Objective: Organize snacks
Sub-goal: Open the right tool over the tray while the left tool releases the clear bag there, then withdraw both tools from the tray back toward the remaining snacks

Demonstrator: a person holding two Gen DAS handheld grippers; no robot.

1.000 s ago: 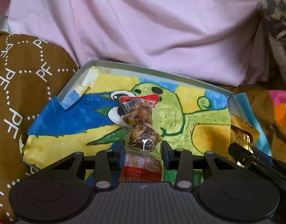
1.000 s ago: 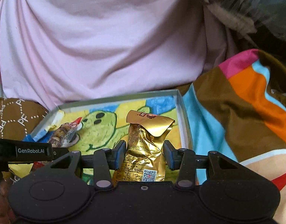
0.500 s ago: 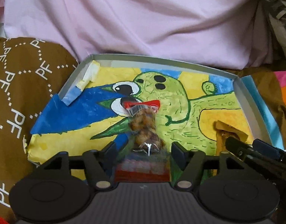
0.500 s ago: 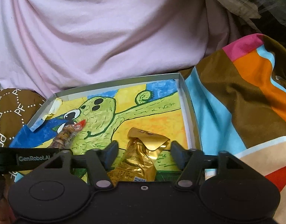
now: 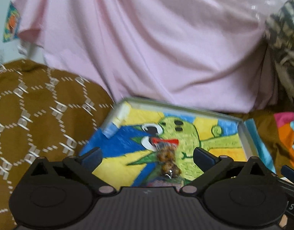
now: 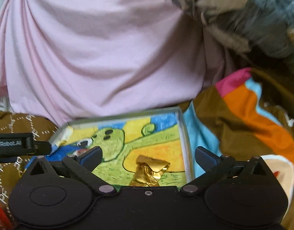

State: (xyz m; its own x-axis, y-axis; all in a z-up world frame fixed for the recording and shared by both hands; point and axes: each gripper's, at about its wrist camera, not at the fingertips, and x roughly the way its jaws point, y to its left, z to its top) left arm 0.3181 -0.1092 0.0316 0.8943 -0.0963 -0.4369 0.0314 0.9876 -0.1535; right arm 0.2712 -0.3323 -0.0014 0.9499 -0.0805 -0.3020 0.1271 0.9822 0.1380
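A shallow grey tray (image 5: 248, 136) lined with a bright cartoon drawing lies on the bedding. In the left wrist view a clear packet of brown nuts with a red top (image 5: 167, 157) rests on the drawing, and my left gripper (image 5: 148, 156) stands open and wide around it, not touching. In the right wrist view a gold foil packet (image 6: 149, 169) lies at the tray's (image 6: 182, 126) near right part. My right gripper (image 6: 149, 156) is open above it, fingers well apart. The left gripper's body shows at that view's left edge.
A pink sheet (image 5: 156, 48) is heaped behind the tray. A brown patterned cushion (image 5: 37, 111) sits on the left. A colourful striped blanket (image 6: 248, 111) lies on the right, with a dark crumpled cloth (image 6: 262, 15) above it.
Both grippers went from shut on their packets to wide open and drew back. The nut packet and the gold packet now lie in the tray.
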